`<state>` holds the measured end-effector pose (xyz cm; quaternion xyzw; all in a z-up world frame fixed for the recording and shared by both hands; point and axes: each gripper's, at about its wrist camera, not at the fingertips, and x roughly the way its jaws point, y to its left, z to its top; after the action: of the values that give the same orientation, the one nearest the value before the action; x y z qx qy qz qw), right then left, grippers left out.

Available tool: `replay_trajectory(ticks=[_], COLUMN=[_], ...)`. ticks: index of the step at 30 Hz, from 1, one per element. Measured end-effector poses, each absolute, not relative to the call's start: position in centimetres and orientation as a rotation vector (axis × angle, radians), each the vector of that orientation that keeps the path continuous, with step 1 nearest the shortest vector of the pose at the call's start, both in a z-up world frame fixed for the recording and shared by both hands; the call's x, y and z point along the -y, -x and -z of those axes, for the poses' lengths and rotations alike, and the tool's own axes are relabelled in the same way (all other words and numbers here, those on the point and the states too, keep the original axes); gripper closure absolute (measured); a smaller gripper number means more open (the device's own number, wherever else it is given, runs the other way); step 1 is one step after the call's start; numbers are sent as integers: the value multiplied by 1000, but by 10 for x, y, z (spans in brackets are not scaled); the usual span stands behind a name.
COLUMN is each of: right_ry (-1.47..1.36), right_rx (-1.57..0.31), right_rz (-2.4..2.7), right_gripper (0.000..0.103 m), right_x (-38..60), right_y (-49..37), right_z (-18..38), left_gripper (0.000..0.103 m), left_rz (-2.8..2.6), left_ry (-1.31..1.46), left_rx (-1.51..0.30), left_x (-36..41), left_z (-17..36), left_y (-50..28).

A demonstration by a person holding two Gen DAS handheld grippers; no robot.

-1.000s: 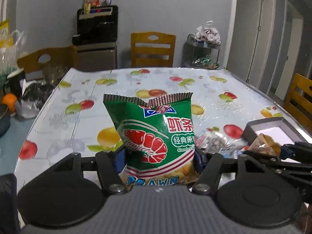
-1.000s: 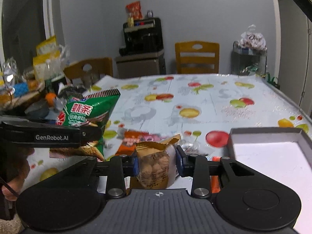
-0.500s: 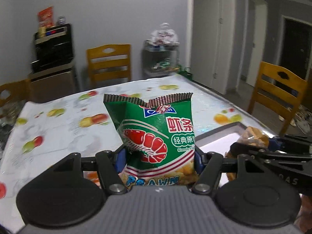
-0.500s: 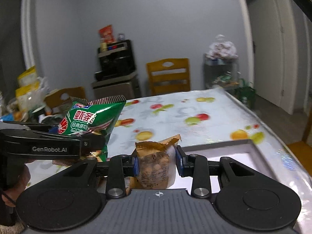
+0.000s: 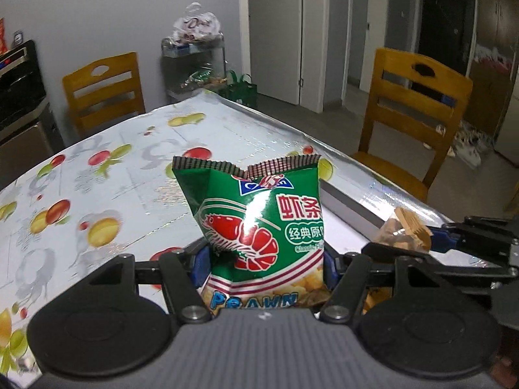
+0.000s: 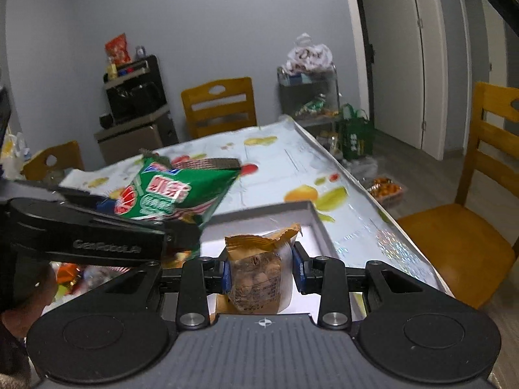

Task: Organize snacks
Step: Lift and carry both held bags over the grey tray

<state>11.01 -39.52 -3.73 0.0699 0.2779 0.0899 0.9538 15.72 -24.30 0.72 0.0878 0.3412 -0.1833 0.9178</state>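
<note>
My left gripper (image 5: 264, 264) is shut on a green prawn cracker bag (image 5: 259, 223) and holds it upright above the near edge of a grey box with a white floor (image 5: 350, 204). The bag also shows at the left of the right wrist view (image 6: 168, 194). My right gripper (image 6: 262, 274) is shut on a small clear nut packet with an orange top (image 6: 258, 275), held over the same box (image 6: 311, 217). The packet and the right gripper show at the right of the left wrist view (image 5: 402, 231).
The table has a fruit-print cloth (image 5: 97, 175). Wooden chairs stand at the far end (image 6: 219, 107) and the right side (image 6: 480, 220). Several loose snack packs (image 6: 69, 274) lie left of the box. A trolley with bags (image 6: 308, 90) stands by the wall.
Both grippers have swung to the right with their snacks held. The box has come under and in front of both. The grips have not changed.
</note>
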Motion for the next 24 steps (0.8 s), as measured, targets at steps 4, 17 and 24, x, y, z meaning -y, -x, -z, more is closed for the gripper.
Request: replay_trajectory(ticks=[4, 17, 24], right_ry=[-130, -107, -118], right_rx=[-583, -595, -605], right_rz=[-176, -160, -153], right_gripper=[67, 66, 65], right_x=[401, 409, 410], right_y=[-112, -113, -114], right_z=[43, 47, 48], left_gripper=[40, 40, 38], left_rz=[400, 453, 459], left_ry=[-185, -218, -196], left_rx=[-715, -732, -758], left_x=[255, 273, 273], left_z=[5, 24, 30], left_y=[-170, -186, -191])
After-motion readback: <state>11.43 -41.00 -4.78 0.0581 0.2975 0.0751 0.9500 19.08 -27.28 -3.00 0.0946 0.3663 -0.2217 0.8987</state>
